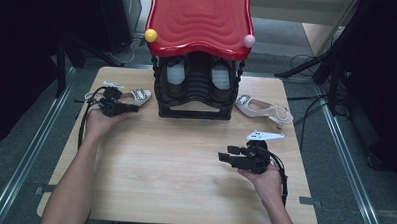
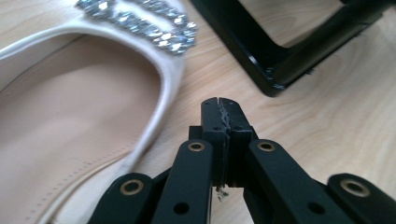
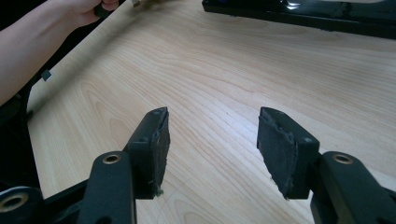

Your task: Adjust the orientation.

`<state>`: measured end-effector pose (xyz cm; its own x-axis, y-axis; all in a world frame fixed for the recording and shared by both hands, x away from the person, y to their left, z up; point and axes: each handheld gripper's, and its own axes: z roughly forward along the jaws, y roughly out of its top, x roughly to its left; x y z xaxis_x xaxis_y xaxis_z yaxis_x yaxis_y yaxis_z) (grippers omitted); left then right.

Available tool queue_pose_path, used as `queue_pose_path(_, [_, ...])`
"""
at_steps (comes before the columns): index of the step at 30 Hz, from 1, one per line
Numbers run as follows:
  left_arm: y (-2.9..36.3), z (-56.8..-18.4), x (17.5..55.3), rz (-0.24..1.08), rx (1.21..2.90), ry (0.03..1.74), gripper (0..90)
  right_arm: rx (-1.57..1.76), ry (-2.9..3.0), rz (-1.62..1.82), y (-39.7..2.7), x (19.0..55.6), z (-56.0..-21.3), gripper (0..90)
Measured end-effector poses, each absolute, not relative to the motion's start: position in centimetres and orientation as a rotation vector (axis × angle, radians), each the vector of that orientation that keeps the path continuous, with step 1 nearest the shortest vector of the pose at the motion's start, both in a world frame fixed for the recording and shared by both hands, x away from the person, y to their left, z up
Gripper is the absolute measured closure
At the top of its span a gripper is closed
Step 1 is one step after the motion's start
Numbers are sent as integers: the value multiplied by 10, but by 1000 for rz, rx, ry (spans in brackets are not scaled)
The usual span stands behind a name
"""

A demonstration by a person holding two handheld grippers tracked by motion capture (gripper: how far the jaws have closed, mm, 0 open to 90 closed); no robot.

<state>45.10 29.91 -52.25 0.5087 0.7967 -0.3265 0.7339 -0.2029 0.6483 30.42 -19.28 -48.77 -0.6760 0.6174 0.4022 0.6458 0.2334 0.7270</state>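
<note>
- Though I look over every surface, no brand, label or readable writing turns up on the shoes, the rack or the grippers.
- The left gripper (image 2: 220, 105) has its jaws pressed flat together with nothing between them; its tip sits just beside the pale shoe (image 2: 70, 116), near the rim, and I cannot tell whether it touches.
- That shoe is a cream flat with a peach-coloured insole, a line of stitching along the lining and a sparkling crystal buckle (image 2: 140, 21) on the toe; it lies on the wooden table (image 1: 185, 161) at the left of the black rack (image 1: 195, 87), toe towards the rack.
- A matching cream shoe (image 1: 259, 108), with a thin strap and the same kind of glittering trim, lies on the table at the right of the rack.
- The rack is a black stand with a wavy red top (image 1: 199, 19) bearing a yellow ball (image 1: 150, 35) and a pink ball (image 1: 249, 41) at its front corners.
- Inside the rack stand two dark shoes (image 1: 176, 76) with light insoles, side by side.
- The right gripper (image 3: 212, 140) hovers over bare wood well away from both cream shoes, its jaws standing apart and empty, the padded faces showing wear.
</note>
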Motion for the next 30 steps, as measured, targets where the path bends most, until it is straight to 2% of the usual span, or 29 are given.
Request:
queue_pose_path(18, [288, -529, 468, 187, 1908, 1372, 900, -1296, -2435, -1448, -196, 299, -491, 448])
queue_pose_path(30, [290, -518, 458, 118, 1916, 1338, 900, -1284, -2437, -1448, -195, 303, -491, 448])
